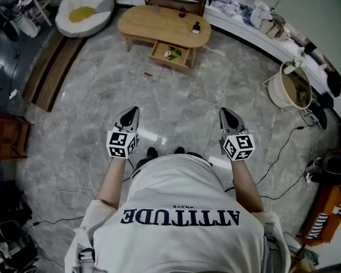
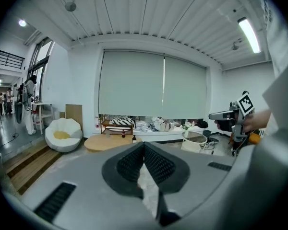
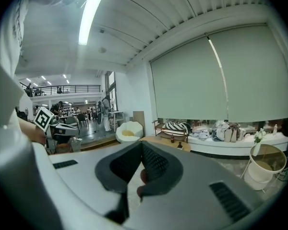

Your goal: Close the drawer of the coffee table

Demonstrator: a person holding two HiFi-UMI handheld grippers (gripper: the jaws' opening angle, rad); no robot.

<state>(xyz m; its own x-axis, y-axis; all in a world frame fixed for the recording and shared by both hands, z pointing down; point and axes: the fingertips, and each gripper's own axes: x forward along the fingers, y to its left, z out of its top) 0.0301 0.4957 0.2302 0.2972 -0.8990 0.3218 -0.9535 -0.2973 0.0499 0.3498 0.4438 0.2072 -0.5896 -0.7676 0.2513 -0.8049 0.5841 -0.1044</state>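
Drawer (image 1: 170, 54): open under the table (image 1: 153, 21); likely light, rigid, so you push its front panel (image 1: 169, 62) (mid-width).
Left tool (image 1: 133, 111): pressed together, empty.
Right tool (image 1: 224, 112): pressed together, empty.

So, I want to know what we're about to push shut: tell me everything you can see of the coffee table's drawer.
The drawer is a shallow, open-topped box of light wood that matches the coffee table. It stands pulled well out from under the tabletop, on the table's near long side in the head view. Inside lie a few small items, white and green, too small to identify. Nothing else touches it.
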